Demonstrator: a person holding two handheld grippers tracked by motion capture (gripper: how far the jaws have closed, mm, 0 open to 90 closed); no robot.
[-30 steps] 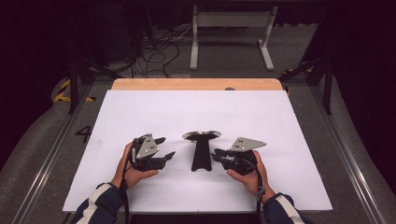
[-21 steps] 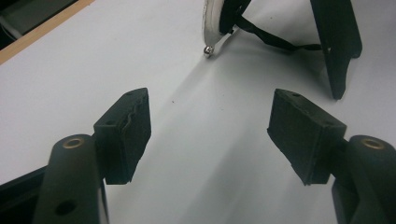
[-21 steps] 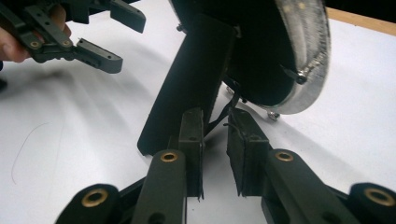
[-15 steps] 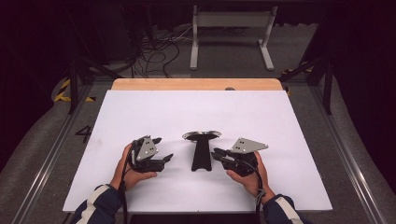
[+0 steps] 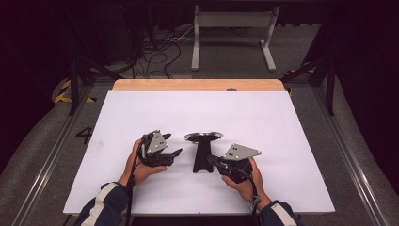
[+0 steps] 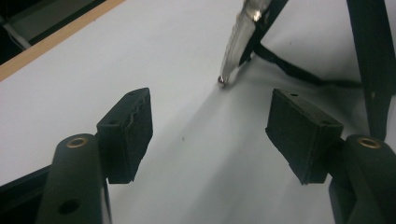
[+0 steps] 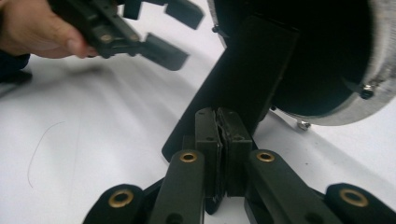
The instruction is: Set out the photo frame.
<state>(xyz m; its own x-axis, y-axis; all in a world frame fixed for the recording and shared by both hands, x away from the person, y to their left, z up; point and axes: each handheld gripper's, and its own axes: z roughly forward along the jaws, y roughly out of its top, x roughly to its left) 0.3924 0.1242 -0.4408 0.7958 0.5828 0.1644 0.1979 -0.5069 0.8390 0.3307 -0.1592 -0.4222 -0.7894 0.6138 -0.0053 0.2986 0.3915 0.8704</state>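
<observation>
Moved: left gripper (image 5: pixel 176 153) has slid nearer the black stand (image 5: pixel 203 153).
Left jaws: apart, nothing between.
Right gripper (image 7: pixel 217 140): jaws just closed together, empty, at the stand's foot.
Stand: mid-table (image 5: pixel 291 122), between grippers.

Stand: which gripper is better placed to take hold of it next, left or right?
Probably left. The left gripper has its jaws apart with nothing between them, and they point at the stand just ahead. The right gripper is at the stand's base, but its pads are pressed together on nothing, so it would need reopening.
</observation>
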